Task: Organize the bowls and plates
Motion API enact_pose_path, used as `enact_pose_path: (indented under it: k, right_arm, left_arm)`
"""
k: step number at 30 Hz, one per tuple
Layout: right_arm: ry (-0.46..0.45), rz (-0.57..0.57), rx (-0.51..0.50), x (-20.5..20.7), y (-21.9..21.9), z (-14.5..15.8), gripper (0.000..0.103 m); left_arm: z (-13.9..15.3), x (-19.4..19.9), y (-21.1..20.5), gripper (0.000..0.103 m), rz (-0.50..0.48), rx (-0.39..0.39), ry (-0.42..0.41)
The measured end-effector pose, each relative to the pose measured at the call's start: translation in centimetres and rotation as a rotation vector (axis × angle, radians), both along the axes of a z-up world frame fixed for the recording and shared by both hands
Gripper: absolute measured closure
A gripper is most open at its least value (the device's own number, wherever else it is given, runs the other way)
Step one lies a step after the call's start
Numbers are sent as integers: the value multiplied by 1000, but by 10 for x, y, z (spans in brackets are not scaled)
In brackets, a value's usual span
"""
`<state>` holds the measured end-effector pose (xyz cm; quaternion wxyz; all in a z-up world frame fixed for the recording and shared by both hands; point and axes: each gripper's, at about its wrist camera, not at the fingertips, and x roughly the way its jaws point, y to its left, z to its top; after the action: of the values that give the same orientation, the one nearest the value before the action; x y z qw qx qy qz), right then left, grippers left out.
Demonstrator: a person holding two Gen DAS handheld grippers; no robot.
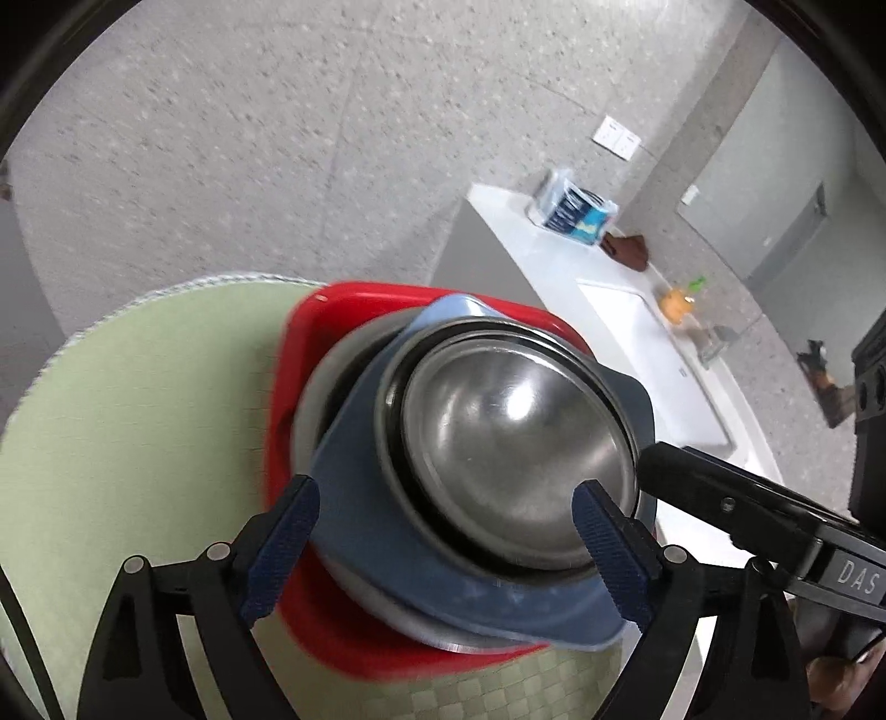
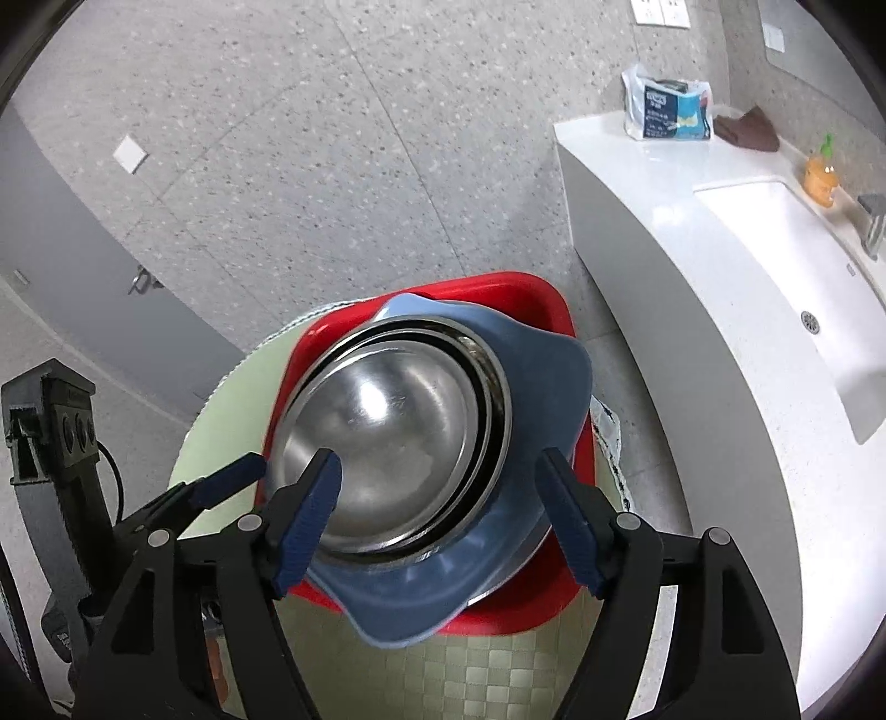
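Sitting on green-matted bench: steel bowls nested in blue dish over red tray, dead centre. Both claws gaping, left claw at six o'clock, right claw likewise, gripping nothing. Seemingly releasing; needing clean retreat next.

A round surface wears a pale green checked cloth with a white woven edge. Beyond it lies a speckled grey floor. To the right runs a white counter with a sunken white sink and a metal tap. On the counter stand a blue and white plastic pack, a brown cloth just beside it, and an orange bottle with a green top near the tap. White wall sockets sit above.
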<state>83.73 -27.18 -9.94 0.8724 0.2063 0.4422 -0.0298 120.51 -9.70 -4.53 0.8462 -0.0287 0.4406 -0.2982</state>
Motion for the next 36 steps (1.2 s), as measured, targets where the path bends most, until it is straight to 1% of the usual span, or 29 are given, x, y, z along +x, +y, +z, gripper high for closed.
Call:
enact_pose_path:
  k: [2,6,9,14,18,21,24,27,30,32,34,36]
  right_arm:
    - [-19,15,-3,-9,1,3,27]
    - [-63,56,-14,-32,4,12,27]
    - [-87,104,-18,-49,5,18,26]
    - [-128,209,-43,-89,7,25,26]
    - [-178,277,-70,-137,11,32,20]
    - [-202,306,-69,-170,14,38,19]
    - [-234,329,-76,-204,21,44,16]
    - [-265,354,-83,-240,29,50,14]
    - [-293,359,-97,-277,35,54,11]
    - [-310,356,-100,-298,36,58,9]
    - [-330,343,-120,-326,40,62,8]
    - [-356,334,-137,-354,46,65,6]
  left_arm:
    - [6,-20,6,9,33,12,-34]
    - [19,-65,16,7,126,31,-105]
    - [24,-108,23,4,212,34,-146]
    - [27,-204,27,2,365,47,-205]
    - [31,-286,23,1,456,64,-256]
    - [35,-342,14,1,484,85,-277]
    - [43,-404,19,1,523,89,-313]
    - [46,-457,22,1,532,83,-331]
    - [47,-503,31,1,537,64,-354]
    - [45,-544,36,1,534,50,-375]
    - [43,-578,42,1,535,46,-393]
    - [40,-623,52,1,526,50,-418]
